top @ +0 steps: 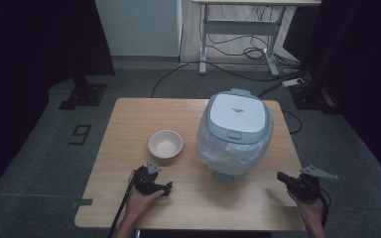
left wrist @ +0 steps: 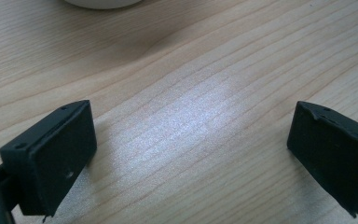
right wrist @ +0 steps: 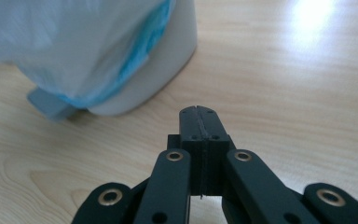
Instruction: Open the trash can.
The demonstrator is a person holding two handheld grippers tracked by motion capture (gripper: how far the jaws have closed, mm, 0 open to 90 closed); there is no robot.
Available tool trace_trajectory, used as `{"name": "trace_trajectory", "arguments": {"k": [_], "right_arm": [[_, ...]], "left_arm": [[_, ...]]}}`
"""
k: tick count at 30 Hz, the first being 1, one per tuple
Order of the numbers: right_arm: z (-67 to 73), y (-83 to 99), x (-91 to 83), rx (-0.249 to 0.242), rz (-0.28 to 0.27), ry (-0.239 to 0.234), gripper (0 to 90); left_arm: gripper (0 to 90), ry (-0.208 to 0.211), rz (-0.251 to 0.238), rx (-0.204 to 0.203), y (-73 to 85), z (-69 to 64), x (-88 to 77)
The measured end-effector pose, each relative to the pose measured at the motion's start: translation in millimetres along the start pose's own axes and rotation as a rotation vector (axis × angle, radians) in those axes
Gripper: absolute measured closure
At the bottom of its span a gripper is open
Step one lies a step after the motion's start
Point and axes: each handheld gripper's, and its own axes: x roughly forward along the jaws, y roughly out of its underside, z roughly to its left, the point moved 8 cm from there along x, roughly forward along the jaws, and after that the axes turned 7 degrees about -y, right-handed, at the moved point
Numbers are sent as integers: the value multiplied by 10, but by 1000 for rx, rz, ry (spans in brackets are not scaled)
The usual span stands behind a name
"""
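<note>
- Rice cooker: plastic-wrapped, lid down, at 1 o'clock from table centre.
- Bowl: 9 o'clock of cooker.
- Left tongs: wide apart, empty.
- Right tongs: pressed together, empty.

In the left gripper view the bowl is cut off at twelve o'clock, just its lower rim left. In the right gripper view the cooker runs out at ten o'clock, its wrap blurred and hiding the wall. In the high view the lid's lettering is too small to read.
</note>
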Motion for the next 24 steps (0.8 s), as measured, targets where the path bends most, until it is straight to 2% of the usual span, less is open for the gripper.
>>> {"name": "trace_trajectory", "arguments": {"k": [3, 7, 12, 16, 17, 18, 20, 21, 23, 24], "right_arm": [[16, -58, -35, -1, -22, -9, 900], [54, -187, -98, -27, -64, -22, 900], [105, -391, -176, -41, -107, -48, 900], [235, -582, -226, -76, -142, -67, 900], [235, -582, -226, -76, -142, -67, 900], [331, -684, -241, -89, -150, -85, 900], [362, -718, -247, -94, -154, -92, 900], [444, -812, -266, -102, -164, -111, 900], [484, -859, -276, -107, -169, -121, 900], [558, -946, -295, -117, -176, -137, 900]], "left_arm": [[7, 0, 0, 0, 0, 0, 0], [8, 0, 0, 0, 0, 0, 0], [7, -1, 1, 0, -1, 1, 1], [6, -1, 0, 0, -1, 1, 1], [7, -1, 0, 0, -1, 1, 1], [7, -1, 1, 1, -1, 2, 1], [7, -1, -1, -2, -2, 0, 2], [7, -1, -1, -2, -1, -1, 2], [7, -2, -1, -3, -1, -1, 1], [7, -2, -1, -3, -1, -1, 1]]}}
